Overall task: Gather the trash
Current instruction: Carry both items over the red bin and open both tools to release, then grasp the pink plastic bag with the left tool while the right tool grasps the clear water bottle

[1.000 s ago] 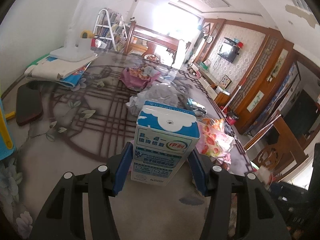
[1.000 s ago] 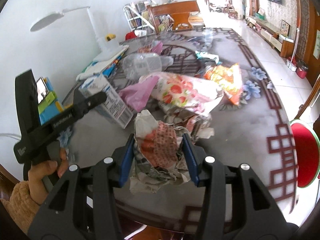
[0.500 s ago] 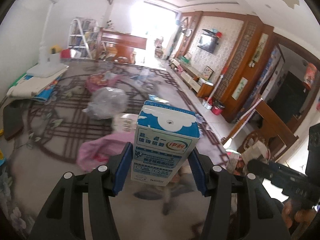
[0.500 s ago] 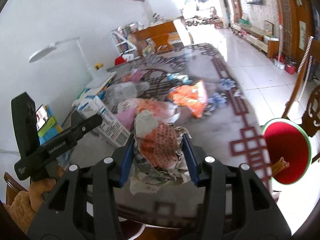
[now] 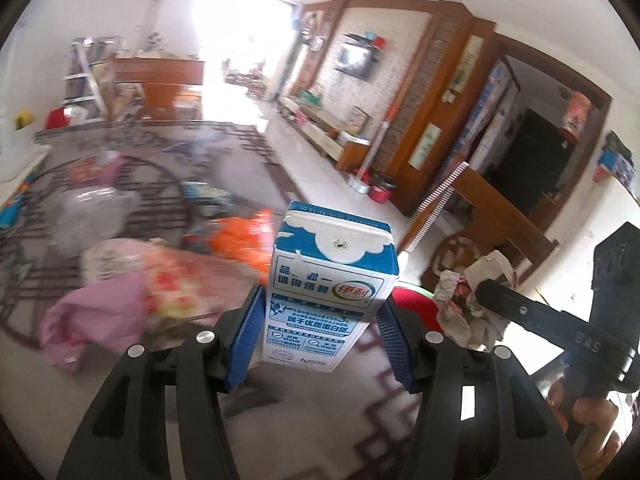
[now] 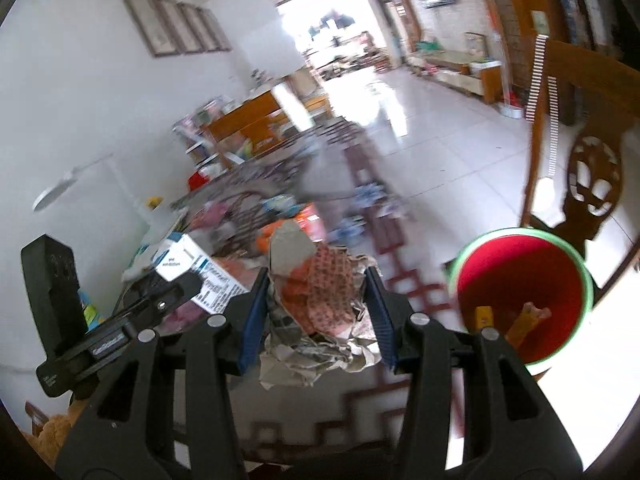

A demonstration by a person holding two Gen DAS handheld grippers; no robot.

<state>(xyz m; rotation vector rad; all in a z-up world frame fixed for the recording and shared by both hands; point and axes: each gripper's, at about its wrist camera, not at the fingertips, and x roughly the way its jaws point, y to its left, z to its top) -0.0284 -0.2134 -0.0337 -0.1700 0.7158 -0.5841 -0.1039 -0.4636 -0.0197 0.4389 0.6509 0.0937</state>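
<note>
My left gripper [image 5: 318, 332] is shut on an upright blue-and-white milk carton [image 5: 328, 292], held above the table's near edge. My right gripper [image 6: 316, 316] is shut on a crumpled wad of newspaper [image 6: 320, 304] with a red-printed patch. In the left wrist view that paper wad [image 5: 468, 300] and the right gripper show at the right, with a hand below. In the right wrist view the carton [image 6: 196, 268] and the left gripper appear at the left. A red bin with a green rim [image 6: 520, 292] stands on the floor right of the table, holding a few scraps.
More litter lies on the patterned table [image 5: 132, 184]: a pink bag [image 5: 96, 312], a strawberry-print wrapper [image 5: 180, 280], an orange packet [image 5: 240, 236], a clear plastic bag [image 5: 92, 208]. A carved wooden chair [image 6: 588, 172] stands behind the bin. Tiled floor [image 6: 440, 136] stretches beyond.
Both grippers have swung to the right with their loads still held and rolled somewhat. The red bin has come fully into the right wrist view, and the table litter has slid leftward.
</note>
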